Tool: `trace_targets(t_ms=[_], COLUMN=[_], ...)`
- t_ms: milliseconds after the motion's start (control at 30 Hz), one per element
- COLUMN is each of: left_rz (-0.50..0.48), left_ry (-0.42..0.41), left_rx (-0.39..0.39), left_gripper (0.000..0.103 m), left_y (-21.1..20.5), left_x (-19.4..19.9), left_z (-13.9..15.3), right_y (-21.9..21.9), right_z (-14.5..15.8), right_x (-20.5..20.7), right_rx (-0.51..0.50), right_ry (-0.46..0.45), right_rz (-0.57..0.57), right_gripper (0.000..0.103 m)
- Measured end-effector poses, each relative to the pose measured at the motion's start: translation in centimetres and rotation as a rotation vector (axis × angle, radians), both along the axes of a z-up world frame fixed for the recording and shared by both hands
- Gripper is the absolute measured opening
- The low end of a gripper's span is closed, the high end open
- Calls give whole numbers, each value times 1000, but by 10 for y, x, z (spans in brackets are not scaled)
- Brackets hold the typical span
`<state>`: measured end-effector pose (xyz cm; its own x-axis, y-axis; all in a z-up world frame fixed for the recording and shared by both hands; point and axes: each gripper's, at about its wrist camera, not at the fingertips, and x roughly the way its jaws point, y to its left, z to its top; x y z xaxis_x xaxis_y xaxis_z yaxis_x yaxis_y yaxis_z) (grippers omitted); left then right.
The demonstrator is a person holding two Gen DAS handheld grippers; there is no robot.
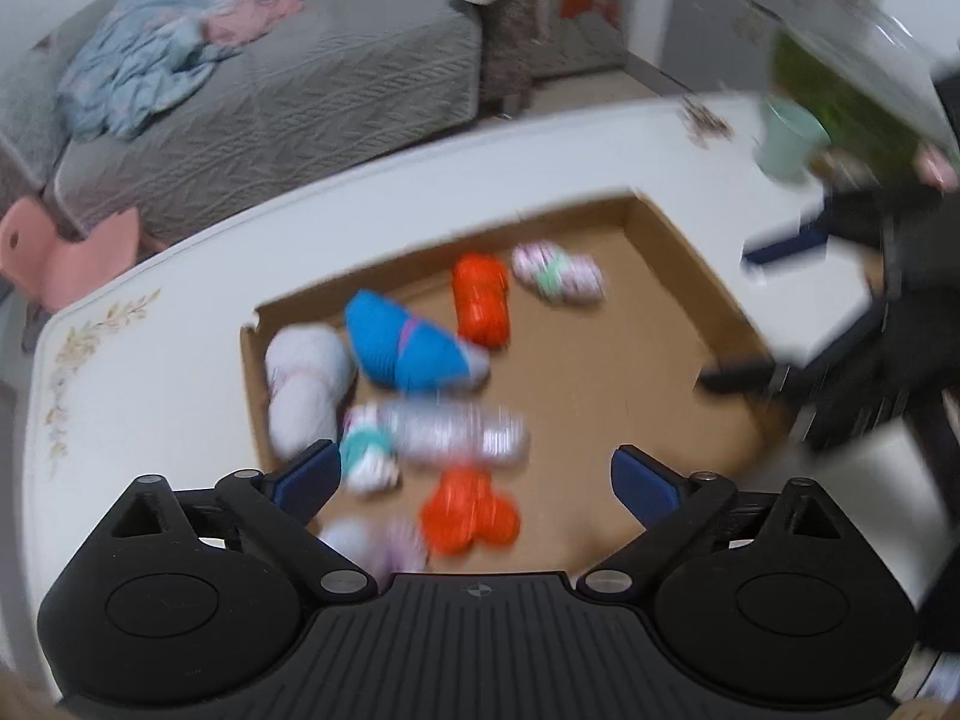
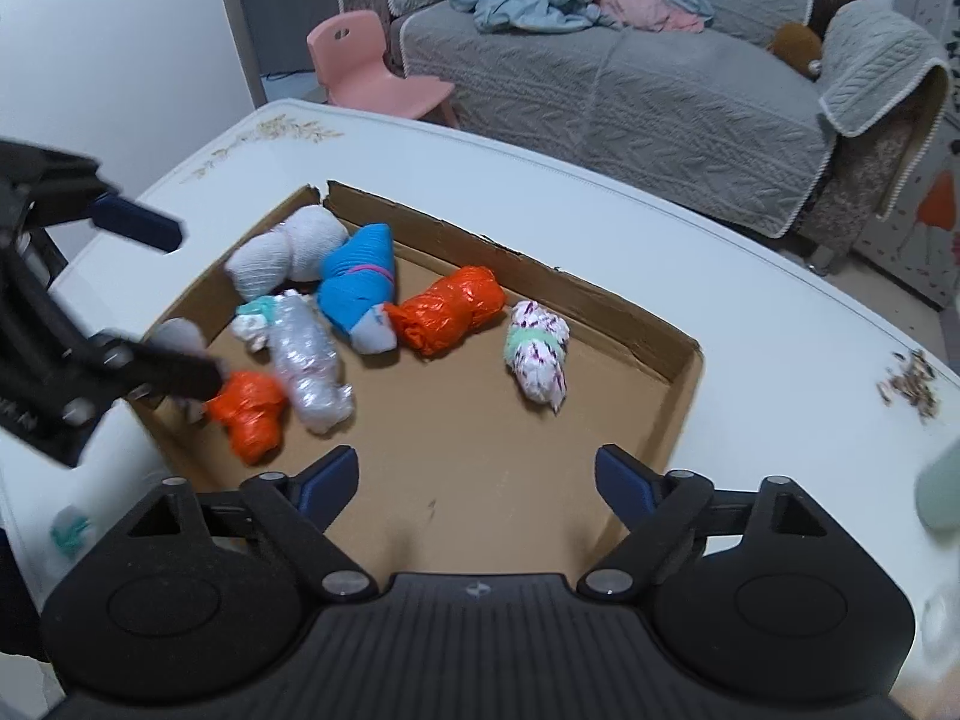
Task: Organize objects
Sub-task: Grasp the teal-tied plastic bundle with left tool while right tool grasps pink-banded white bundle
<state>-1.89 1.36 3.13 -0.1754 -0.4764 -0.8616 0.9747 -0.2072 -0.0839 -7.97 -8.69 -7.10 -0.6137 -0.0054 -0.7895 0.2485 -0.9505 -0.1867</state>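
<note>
A shallow cardboard tray [image 2: 606,312] [image 1: 672,252] on the white table holds several rolled bundles: a blue one [image 2: 354,276] [image 1: 408,342], a white one [image 2: 282,252] [image 1: 306,384], two orange ones [image 2: 450,309] [image 2: 252,411], a silvery one [image 2: 306,360] and a white-purple one with a green band [image 2: 537,354] [image 1: 555,270]. My left gripper [image 1: 474,477] is open and empty above the tray's near part; it also shows in the right wrist view [image 2: 180,300]. My right gripper [image 2: 477,477] is open and empty over the tray's bare floor; it also shows blurred in the left wrist view [image 1: 744,318].
A grey sofa [image 2: 630,96] with blue and pink cloth stands behind the table, with a pink child's chair [image 2: 366,66] beside it. A pale green cup [image 1: 786,144] stands on the table. Scattered seeds [image 2: 912,384] lie near the table's right edge.
</note>
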Motion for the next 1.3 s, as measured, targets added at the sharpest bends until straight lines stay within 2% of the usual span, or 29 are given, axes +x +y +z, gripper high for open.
trace_targets(t_ms=[100, 167, 233, 300, 433, 500, 667, 733, 833, 1033, 1200, 1300], left_rz=[-163, -298, -383, -424, -461, -494, -595, -607, -608, -570, -527, -502], left_ry=[-51, -119, -167, -173, -171, -191, -258, -265, -276, -255, -221, -205], left_rx=[-3, -12, -8, 17, 19, 27, 79, 91, 101, 97, 120, 133], left_gripper=[99, 99, 100, 99, 99, 98, 95, 95, 95, 95, 86, 83], left_y=[40, 70, 97, 112, 127, 131, 140, 142, 141, 133, 124, 119], left_x=[0, -1, -1, 0, 0, -4, -18, -19, -18, -14, -9, -4], left_z=[-4, -10, -20, -30, -51, -62, -93, -100, -106, -108, -112, -115], right_y=[-2, -6, -9, -11, -18, -18, -26, -25, -21, -15, -15, -13], right_z=[4, 2, -6, -19, -45, -54, -78, -85, -92, -102, -112, -115], right_x=[27, 48, 71, 93, 128, 142, 145, 141, 137, 125, 115, 110], right_rx=[-10, -18, -25, -41, -23, -62, -2, 15, 26, 17, 34, 40], right_ry=[-2, -12, -28, -60, -126, -156, -208, -226, -251, -288, -326, -329], right_rz=[-29, -56, -84, -124, -214, -252, -314, -338, -376, -408, -409, -406], right_gripper=[92, 92, 93, 94, 92, 93, 92, 78, 70, 65, 58, 58])
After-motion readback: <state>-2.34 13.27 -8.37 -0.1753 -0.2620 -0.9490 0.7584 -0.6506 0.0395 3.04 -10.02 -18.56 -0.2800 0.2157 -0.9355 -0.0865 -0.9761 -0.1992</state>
